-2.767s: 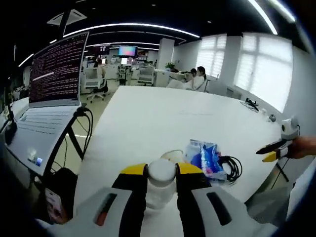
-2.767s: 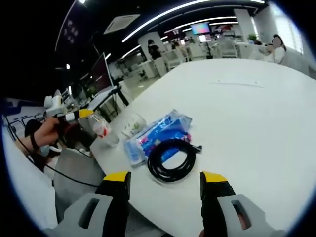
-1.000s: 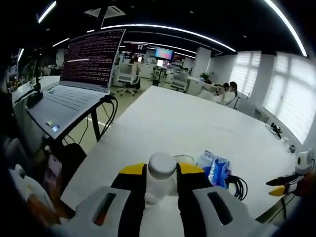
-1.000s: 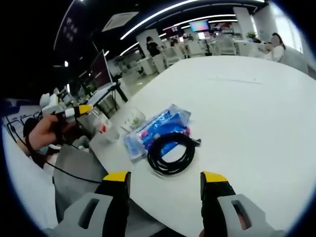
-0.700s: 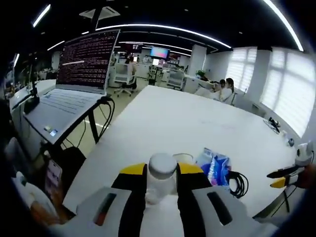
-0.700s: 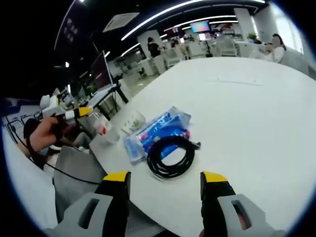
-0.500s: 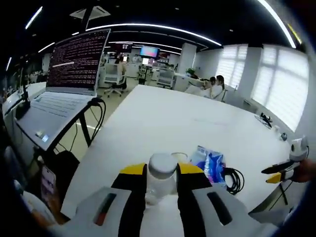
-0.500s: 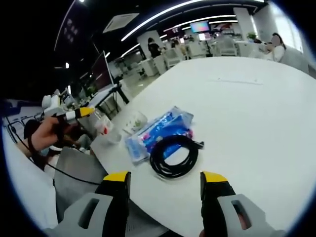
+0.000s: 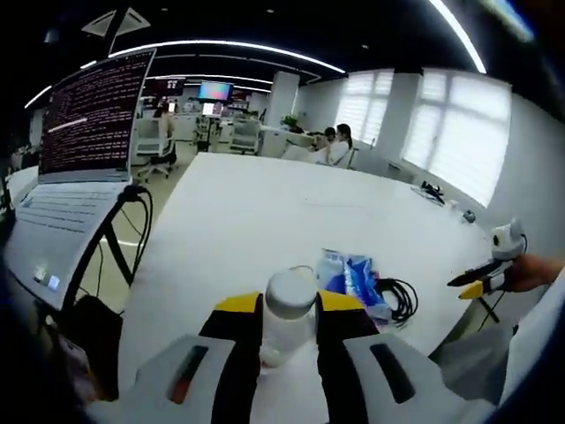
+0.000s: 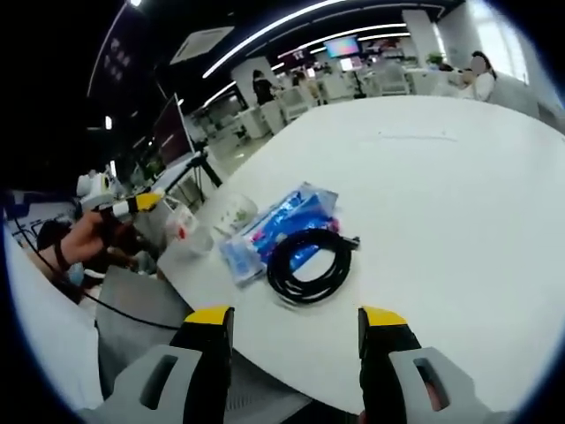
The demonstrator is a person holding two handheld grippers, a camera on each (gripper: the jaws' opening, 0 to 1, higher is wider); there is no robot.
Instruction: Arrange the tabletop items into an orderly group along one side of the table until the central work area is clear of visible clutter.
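Note:
My left gripper [image 9: 287,305] is shut on a clear plastic bottle with a white cap [image 9: 290,314], held just above the near edge of the white table [image 9: 265,212]. Beyond the bottle lie a blue packet [image 9: 356,278] and a coiled black cable [image 9: 399,299]. In the right gripper view my right gripper [image 10: 296,322] stands open over the table edge, with the cable coil [image 10: 309,263] ahead of it, the blue packet [image 10: 282,225] behind that, and a small clear cup [image 10: 232,214] to the left. Farther left the left gripper [image 10: 141,205] holds the bottle [image 10: 185,228].
An open laptop [image 9: 84,150] sits on a stand to the left of the table. The right gripper [image 9: 481,281] and a hand come in at the right edge. Small items [image 9: 437,190] lie at the table's far right. People sit at desks in the background.
Both views have shifted with the hands. The left gripper still holds the bottle by the table edge; the right gripper stays open near the cable.

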